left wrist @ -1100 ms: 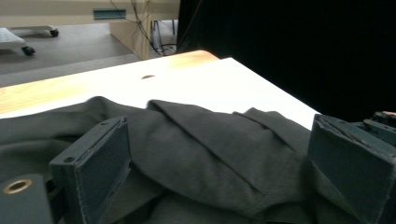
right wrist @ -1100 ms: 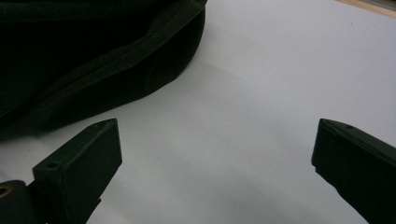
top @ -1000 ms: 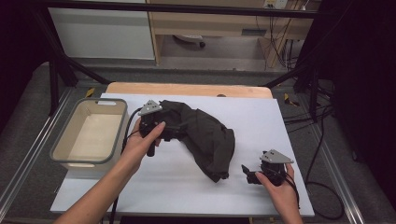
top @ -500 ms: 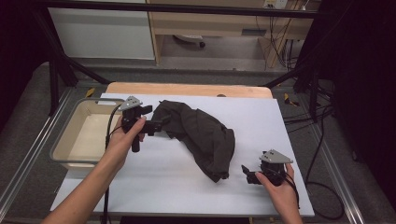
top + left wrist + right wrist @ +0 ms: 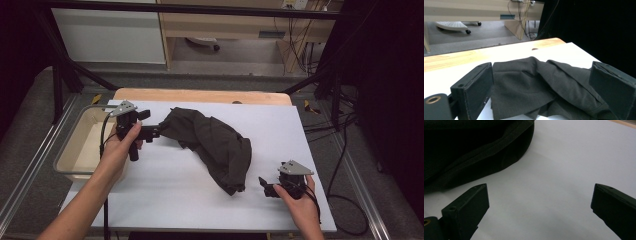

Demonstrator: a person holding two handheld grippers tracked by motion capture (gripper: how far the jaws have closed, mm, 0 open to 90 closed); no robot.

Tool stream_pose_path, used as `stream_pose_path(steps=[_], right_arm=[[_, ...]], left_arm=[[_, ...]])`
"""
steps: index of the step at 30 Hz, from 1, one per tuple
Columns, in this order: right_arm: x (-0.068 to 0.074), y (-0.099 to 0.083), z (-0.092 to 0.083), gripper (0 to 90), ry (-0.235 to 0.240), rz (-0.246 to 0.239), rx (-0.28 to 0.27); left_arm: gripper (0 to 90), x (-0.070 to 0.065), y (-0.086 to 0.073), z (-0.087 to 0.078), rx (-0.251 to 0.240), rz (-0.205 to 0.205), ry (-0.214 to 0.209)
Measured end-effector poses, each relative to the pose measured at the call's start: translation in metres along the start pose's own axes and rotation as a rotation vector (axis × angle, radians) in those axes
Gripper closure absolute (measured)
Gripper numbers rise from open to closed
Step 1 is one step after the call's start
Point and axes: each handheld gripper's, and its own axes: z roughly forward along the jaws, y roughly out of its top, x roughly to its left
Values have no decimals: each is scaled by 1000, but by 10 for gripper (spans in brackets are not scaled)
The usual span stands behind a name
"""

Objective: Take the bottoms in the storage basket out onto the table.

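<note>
A dark crumpled garment (image 5: pixel 215 145) lies across the middle of the white table (image 5: pixel 165 195). My left gripper (image 5: pixel 149 124) sits at the garment's left end, jaws pointing right at it. In the left gripper view the left gripper (image 5: pixel 541 72) is open wide, with the garment (image 5: pixel 529 85) lying slack at and just beyond the jaw tips, unpinched. My right gripper (image 5: pixel 264 186) rests near the table's front right, just right of the garment's lower end. It is open (image 5: pixel 539 192) over bare table, with the garment's hem (image 5: pixel 486 152) ahead at the upper left.
A translucent plastic bin (image 5: pixel 62 162) stands at the table's left edge, under my left forearm. A wooden board (image 5: pixel 200 95) runs along the far edge. Black frame legs and cables (image 5: pixel 345 125) lie beyond the right side.
My left gripper has drawn back to the left, off the garment's top onto its left end. The garment's left end has shifted slightly. The right gripper has stayed put.
</note>
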Motion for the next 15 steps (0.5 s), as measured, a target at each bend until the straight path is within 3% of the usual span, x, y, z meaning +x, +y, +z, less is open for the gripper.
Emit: stream_pose_path(steps=[15], right_arm=[[0, 0, 1, 23, -2, -6, 1]], left_arm=[[48, 5, 1, -20, -12, -1, -4]])
